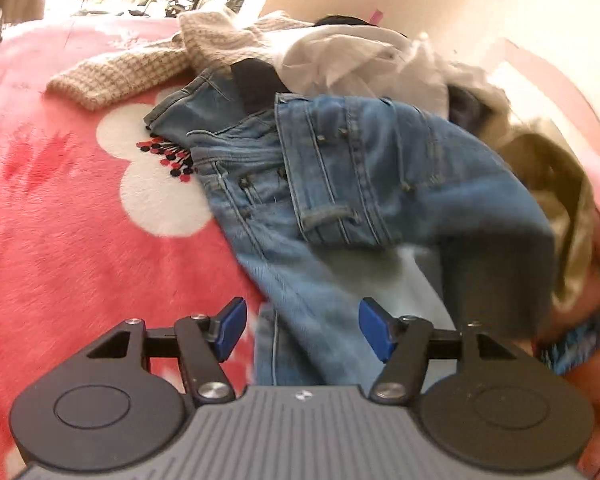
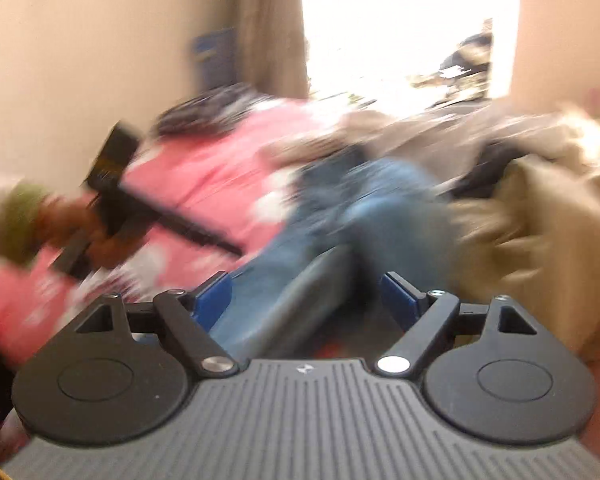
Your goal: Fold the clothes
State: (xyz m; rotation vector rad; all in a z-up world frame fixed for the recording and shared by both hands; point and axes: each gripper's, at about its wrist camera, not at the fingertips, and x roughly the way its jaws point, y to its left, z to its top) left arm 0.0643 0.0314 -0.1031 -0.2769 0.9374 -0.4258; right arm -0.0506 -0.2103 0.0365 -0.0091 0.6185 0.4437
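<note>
A pair of blue jeans (image 1: 340, 184) lies crumpled on a pink flowered blanket (image 1: 60, 220), waistband up, one leg running down toward me. My left gripper (image 1: 302, 328) is open, its blue pads on either side of that leg, just above it. In the blurred right wrist view my right gripper (image 2: 306, 300) is open, with the jeans (image 2: 340, 216) between and beyond its pads. The left gripper (image 2: 112, 184), held in a hand, shows at the left there.
A beige knit sweater (image 1: 132, 68), a white garment (image 1: 348, 56), a dark piece and a tan garment (image 1: 560, 184) are heaped behind and right of the jeans. A cream wall stands behind; a bright doorway lies at the far end.
</note>
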